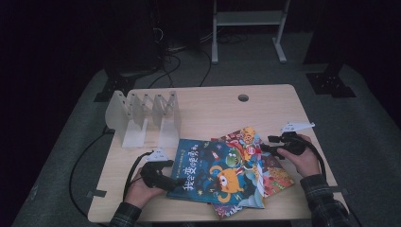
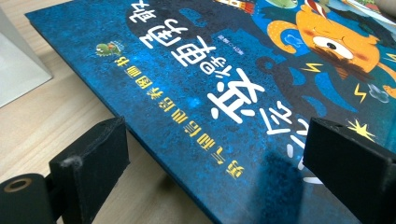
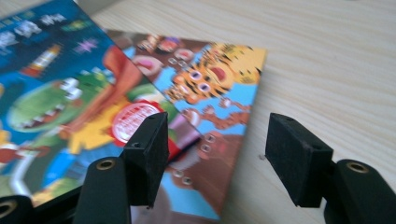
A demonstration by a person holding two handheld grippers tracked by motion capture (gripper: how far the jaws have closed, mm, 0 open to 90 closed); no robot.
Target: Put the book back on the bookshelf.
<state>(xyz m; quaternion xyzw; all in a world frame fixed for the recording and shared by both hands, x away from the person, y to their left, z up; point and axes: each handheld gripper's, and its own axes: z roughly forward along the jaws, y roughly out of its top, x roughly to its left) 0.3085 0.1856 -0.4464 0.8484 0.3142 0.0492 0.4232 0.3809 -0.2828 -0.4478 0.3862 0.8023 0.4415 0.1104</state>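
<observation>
Wooden table (image 1: 208, 109) is carrying a white slotted book rack (image 1: 142, 118) at ten o'clock and picture books at centre. Blue monster book (image 1: 208, 172) is lying topmost, its long axis running toward twelve. Left gripper (image 1: 166, 171), nearer, is gaping wide astride its nine-o'clock edge, gripping nothing. Right gripper (image 1: 265, 144) is hovering open over the tiger book (image 3: 219, 88).

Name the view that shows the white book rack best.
The high view: the whole white book rack stands upright behind the blue book. The left gripper view catches one blurred white corner of it.
</observation>
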